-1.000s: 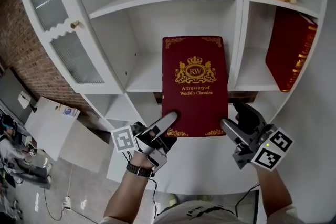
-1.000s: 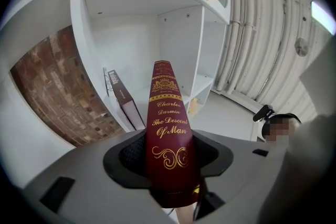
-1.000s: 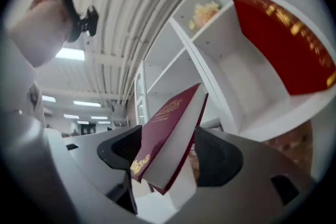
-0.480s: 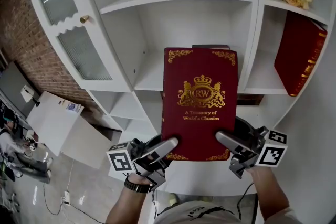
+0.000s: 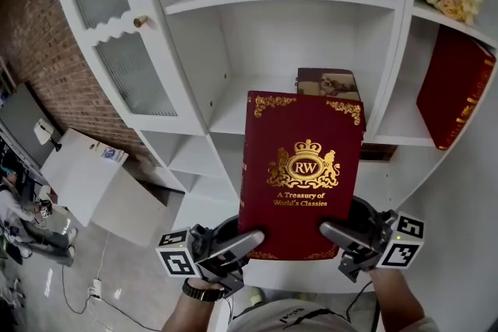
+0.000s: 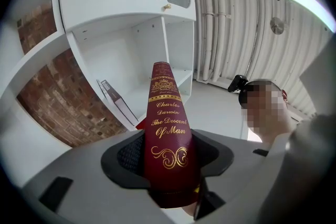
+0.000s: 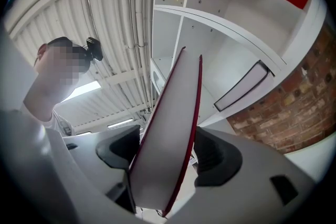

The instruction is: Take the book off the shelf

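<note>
Book (image 5: 302, 159) held out in front of shelf (image 5: 233, 109), long axis pointing up and away from both claws. Left claw (image 5: 247, 239) clamped on spine-side bottom corner; right claw (image 5: 333, 232), jaws just widened, gripping page-side corner. Draw back evenly.

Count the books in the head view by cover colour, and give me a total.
Red: 2 (held red book, leaning red book)
Brown: 1 (brown book)
Total: 3
</note>
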`<act>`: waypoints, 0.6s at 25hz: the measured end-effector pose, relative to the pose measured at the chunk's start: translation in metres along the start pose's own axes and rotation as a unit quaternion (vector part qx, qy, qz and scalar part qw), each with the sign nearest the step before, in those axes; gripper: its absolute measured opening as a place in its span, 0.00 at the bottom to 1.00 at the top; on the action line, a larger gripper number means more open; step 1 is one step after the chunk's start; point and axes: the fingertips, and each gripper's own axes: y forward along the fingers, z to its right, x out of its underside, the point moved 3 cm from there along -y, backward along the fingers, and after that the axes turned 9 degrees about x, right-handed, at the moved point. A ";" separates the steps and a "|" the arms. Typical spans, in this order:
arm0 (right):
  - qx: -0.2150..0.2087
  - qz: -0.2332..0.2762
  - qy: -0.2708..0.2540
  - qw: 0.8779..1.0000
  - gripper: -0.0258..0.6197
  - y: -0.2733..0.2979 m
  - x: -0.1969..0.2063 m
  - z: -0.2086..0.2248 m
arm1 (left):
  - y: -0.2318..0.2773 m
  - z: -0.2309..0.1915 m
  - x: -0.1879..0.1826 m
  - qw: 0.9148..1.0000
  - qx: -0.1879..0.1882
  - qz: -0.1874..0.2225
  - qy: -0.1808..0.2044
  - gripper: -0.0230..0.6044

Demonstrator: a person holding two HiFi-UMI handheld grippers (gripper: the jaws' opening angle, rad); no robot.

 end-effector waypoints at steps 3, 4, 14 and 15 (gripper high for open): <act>0.001 0.003 -0.003 1.000 0.54 0.002 0.002 -0.004 | -0.004 0.002 -0.001 1.000 0.003 -0.002 0.004 0.40; 0.001 0.003 -0.005 1.000 0.54 0.003 0.003 -0.005 | -0.005 0.003 -0.002 1.000 0.004 -0.002 0.006 0.40; -0.001 -0.003 -0.009 1.000 0.54 0.016 0.005 -0.011 | -0.015 0.006 -0.011 1.000 0.004 0.001 0.013 0.40; -0.001 -0.003 -0.009 1.000 0.54 0.017 0.005 -0.011 | -0.016 0.006 -0.012 1.000 0.004 0.001 0.014 0.40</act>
